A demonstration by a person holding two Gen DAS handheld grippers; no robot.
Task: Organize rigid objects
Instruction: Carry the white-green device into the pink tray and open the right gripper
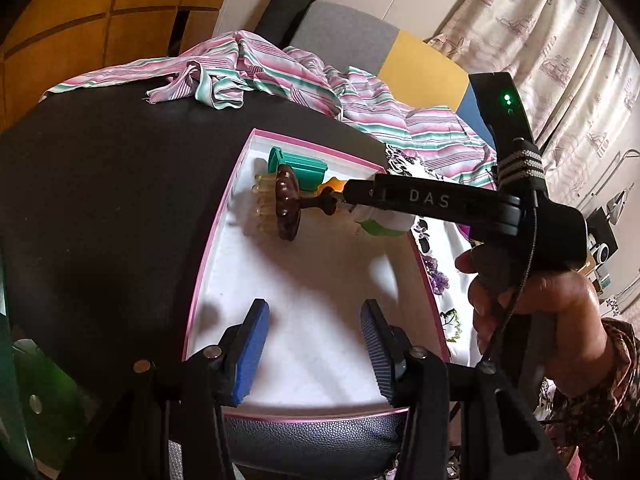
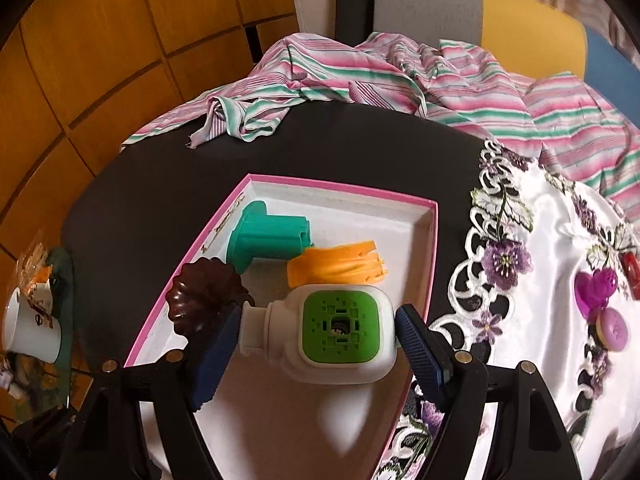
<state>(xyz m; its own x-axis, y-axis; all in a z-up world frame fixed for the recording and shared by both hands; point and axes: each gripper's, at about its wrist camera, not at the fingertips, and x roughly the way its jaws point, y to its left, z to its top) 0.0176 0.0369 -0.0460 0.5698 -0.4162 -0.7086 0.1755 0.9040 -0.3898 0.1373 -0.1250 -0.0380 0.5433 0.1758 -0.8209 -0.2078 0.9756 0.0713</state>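
Fingers of right gripper [image 2: 316,354] spread wide around white plastic plug-in device with green square face [image 2: 340,330], down in pink-rimmed white box [image 2: 430,248] on black table [image 2: 360,144]. "DAS" printed along right gripper's body. Left gripper [image 1: 310,352] gaping, nothing held, over box.

mug [image 2: 30,326]: cut by left edge | orange piece [image 1: 334,184]: mostly hidden

Pink-rimmed white box [image 2: 430,240] on a black bench [image 2: 320,140]; teal holder [image 2: 268,236], orange clip [image 2: 336,266], green-faced white plug [image 2: 340,328], pink-green striped cloth [image 2: 440,76].
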